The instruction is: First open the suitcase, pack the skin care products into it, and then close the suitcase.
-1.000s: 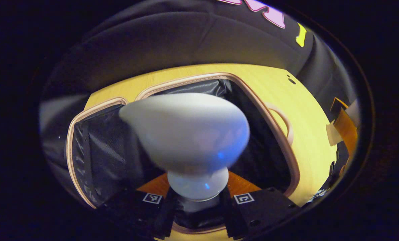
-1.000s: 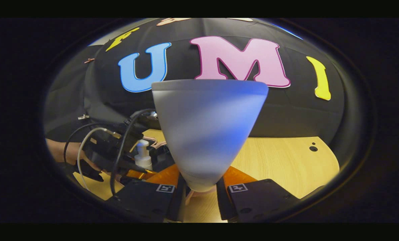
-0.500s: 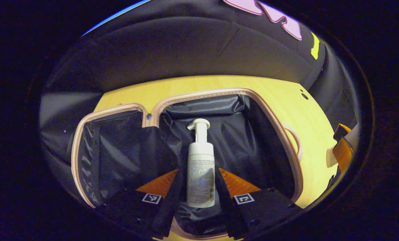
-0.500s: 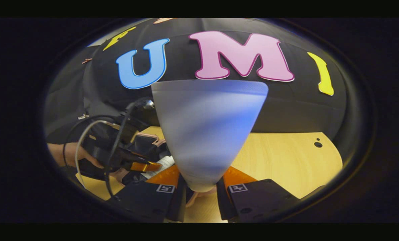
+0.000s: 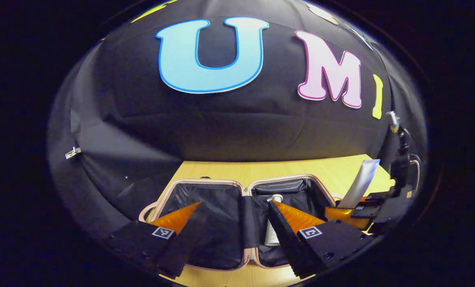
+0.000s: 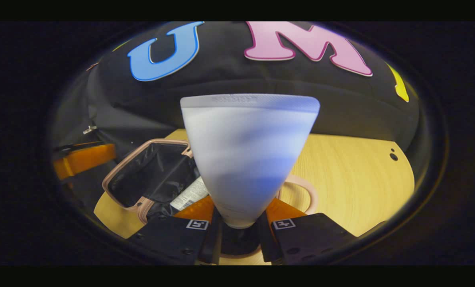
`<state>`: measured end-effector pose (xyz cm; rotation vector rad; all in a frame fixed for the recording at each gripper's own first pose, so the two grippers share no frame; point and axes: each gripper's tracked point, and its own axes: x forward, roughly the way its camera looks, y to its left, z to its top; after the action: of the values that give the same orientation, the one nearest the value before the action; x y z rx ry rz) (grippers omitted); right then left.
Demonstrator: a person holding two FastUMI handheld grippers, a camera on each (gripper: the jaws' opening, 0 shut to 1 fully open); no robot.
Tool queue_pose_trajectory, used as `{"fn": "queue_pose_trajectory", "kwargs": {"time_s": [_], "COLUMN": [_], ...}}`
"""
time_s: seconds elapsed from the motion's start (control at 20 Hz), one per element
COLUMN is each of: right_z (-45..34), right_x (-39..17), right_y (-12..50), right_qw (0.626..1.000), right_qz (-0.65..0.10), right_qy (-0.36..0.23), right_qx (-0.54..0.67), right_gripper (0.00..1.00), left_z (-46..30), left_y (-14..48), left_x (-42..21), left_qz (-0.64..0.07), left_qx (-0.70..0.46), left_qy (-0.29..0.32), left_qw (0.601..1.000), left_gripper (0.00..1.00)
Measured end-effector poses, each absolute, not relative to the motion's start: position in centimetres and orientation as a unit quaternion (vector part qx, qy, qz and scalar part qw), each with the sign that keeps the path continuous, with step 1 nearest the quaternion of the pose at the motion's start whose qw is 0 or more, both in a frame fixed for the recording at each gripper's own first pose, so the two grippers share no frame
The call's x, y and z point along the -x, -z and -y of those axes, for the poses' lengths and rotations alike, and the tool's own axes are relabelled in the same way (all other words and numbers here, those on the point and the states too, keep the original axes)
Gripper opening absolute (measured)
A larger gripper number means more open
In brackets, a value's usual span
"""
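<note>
Suitcase (image 5: 205,199): we see it lying open on the wooden table (image 5: 301,167), both dark-lined halves up.
Pump bottle (image 5: 272,223): it lies flat in the right half.
Tube (image 6: 247,159): our right gripper (image 6: 240,235) has both fingers clamped on its cap end, wide crimped end up, over the case's near edge.
Left gripper (image 5: 231,235): fingers apart, empty, above the case.
Risk: we judge the tube could tip in the clamp, land on the rim or bottle, and block closing.

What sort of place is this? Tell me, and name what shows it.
Likely a staged recording booth, not a home: a black cloth wall backs a light wooden table holding an open suitcase, with handheld grippers at work.
</note>
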<state>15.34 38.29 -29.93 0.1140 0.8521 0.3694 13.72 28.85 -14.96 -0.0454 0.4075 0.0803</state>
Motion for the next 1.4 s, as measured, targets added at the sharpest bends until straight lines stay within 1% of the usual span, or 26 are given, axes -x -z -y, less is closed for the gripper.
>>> {"fn": "queue_pose_trajectory", "kwargs": {"time_s": [0.2,0.35,0.4,0.45,0.5,0.55,0.6,0.65,0.7,0.75,0.8,0.85,0.9,0.95,1.0,1.05,1.1,1.15,1.2,1.4], "right_z": [-40.1,-40.8,-40.8,-40.9,-40.9,-40.9,-40.9,-40.9,-40.5,-40.5,-40.3,-40.2,-40.0,-39.8,-39.4,-38.6,-37.8,-37.0,-36.0,-31.9], "right_x": [-13.5,-12.4,-12.3,-12.5,-12.9,-13.1,-13.0,-13.0,-13.1,-13.3,-13.4,-13.3,-13.6,-13.7,-13.8,-13.9,-13.8,-13.6,-13.7,-12.2], "right_y": [33.9,36.3,36.9,36.8,36.9,36.6,36.4,35.8,35.0,34.0,32.8,31.2,29.6,27.8,25.8,24.0,22.6,21.6,20.4,18.0], "right_qw": [0.854,0.828,0.824,0.826,0.829,0.83,0.831,0.835,0.844,0.852,0.86,0.868,0.878,0.888,0.898,0.908,0.915,0.921,0.926,0.939], "right_qz": [-0.494,-0.544,-0.553,-0.552,-0.55,-0.55,-0.549,-0.541,-0.529,-0.514,-0.499,-0.485,-0.466,-0.445,-0.423,-0.4,-0.385,-0.373,-0.36,-0.332], "right_qy": [-0.163,-0.135,-0.122,-0.11,-0.098,-0.092,-0.092,-0.095,-0.095,-0.099,-0.101,-0.104,-0.109,-0.116,-0.121,-0.122,-0.12,-0.115,-0.11,-0.091], "right_qx": [-0.031,-0.027,-0.024,-0.024,-0.024,-0.022,-0.016,-0.01,0.002,0.005,0.004,0.001,-0.001,-0.002,-0.005,-0.007,-0.009,-0.012,-0.016,-0.013], "right_gripper": [0.43,0.43,0.43,0.44,0.47,0.48,0.51,0.44,0.55,0.49,0.6,0.64,0.66,0.87,0.92,0.92,0.98,0.97,0.97,0.97], "left_z": [-31.9,-33.3,-34.2,-35.1,-36.2,-37.4,-38.5,-39.8,-41.1,-42.4,-43.5,-44.6,-45.6,-46.7,-47.9,-49.3,-50.5,-51.5,-52.6,-56.6], "left_y": [13.8,13.4,13.4,13.4,13.6,13.7,14.1,14.4,14.7,15.1,15.5,15.8,16.3,16.7,17.4,18.1,18.9,20.0,21.3,28.0], "left_x": [-8.3,-4.9,-4.0,-3.0,-2.2,-1.6,-1.2,-0.8,-0.6,-0.5,-0.9,-1.5,-2.5,-3.6,-4.8,-6.0,-7.5,-8.8,-10.0,-13.8], "left_qz": [-0.186,-0.182,-0.18,-0.18,-0.178,-0.179,-0.18,-0.183,-0.182,-0.183,-0.182,-0.179,-0.174,-0.171,-0.17,-0.171,-0.174,-0.181,-0.192,-0.27], "left_qx": [0.058,0.093,0.1,0.104,0.107,0.108,0.107,0.104,0.098,0.092,0.087,0.084,0.082,0.082,0.08,0.077,0.08,0.089,0.099,0.118], "left_qy": [-0.055,-0.065,-0.072,-0.078,-0.086,-0.096,-0.105,-0.114,-0.123,-0.13,-0.134,-0.137,-0.134,-0.133,-0.131,-0.133,-0.129,-0.129,-0.127,-0.14], "left_qw": [0.979,0.977,0.976,0.975,0.974,0.973,0.972,0.971,0.971,0.97,0.97,0.971,0.972,0.973,0.973,0.973,0.973,0.971,0.968,0.945], "left_gripper": [0.98,0.97,0.97,0.93,0.93,0.97,0.97,0.97,0.97,0.97,0.97,0.97,0.97,0.97,0.97,0.97,0.97,0.93,0.97,0.97]}}
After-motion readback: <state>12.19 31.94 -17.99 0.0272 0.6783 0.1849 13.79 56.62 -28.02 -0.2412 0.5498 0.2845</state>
